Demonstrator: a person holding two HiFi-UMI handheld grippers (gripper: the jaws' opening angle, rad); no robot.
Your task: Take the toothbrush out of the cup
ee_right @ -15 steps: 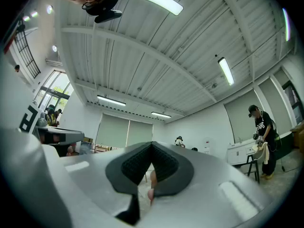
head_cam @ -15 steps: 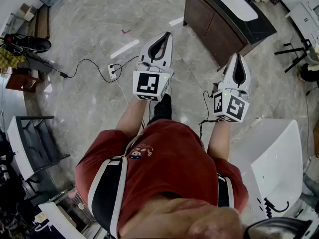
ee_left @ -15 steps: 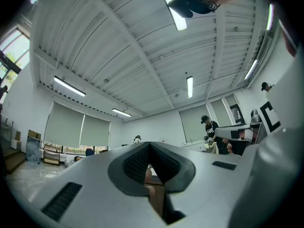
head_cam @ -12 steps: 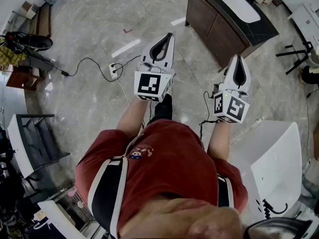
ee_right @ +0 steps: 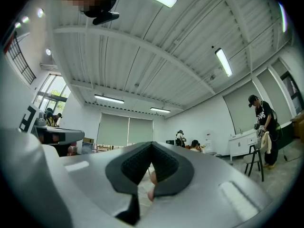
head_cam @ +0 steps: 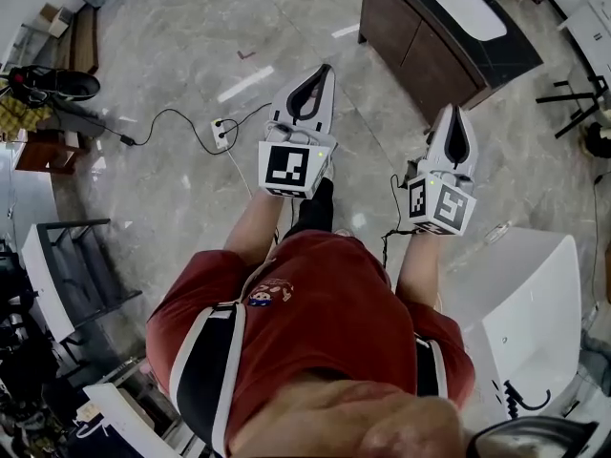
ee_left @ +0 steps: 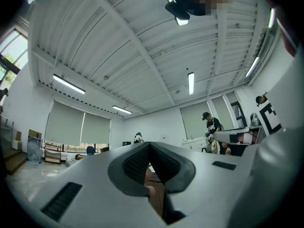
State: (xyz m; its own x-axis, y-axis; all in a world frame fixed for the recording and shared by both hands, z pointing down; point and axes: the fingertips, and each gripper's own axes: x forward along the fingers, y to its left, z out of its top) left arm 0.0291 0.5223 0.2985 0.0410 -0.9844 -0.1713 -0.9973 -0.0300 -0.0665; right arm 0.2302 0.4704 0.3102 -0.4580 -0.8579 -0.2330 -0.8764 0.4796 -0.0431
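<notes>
- The white left gripper (head_cam: 323, 72) is held clenched and empty over the glossy grey marble floor (head_cam: 172, 189).
- The white right gripper (head_cam: 455, 113) is likewise clenched on nothing, near a dark brown wooden cabinet (head_cam: 420, 60).
- The toothbrush's place cannot be told from any view.

Dark vanity (head_cam: 406, 51), floor power strip (head_cam: 222, 133)

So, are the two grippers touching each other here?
Apart. The head view shows a wide strip of floor between the left gripper and the right gripper.
</notes>
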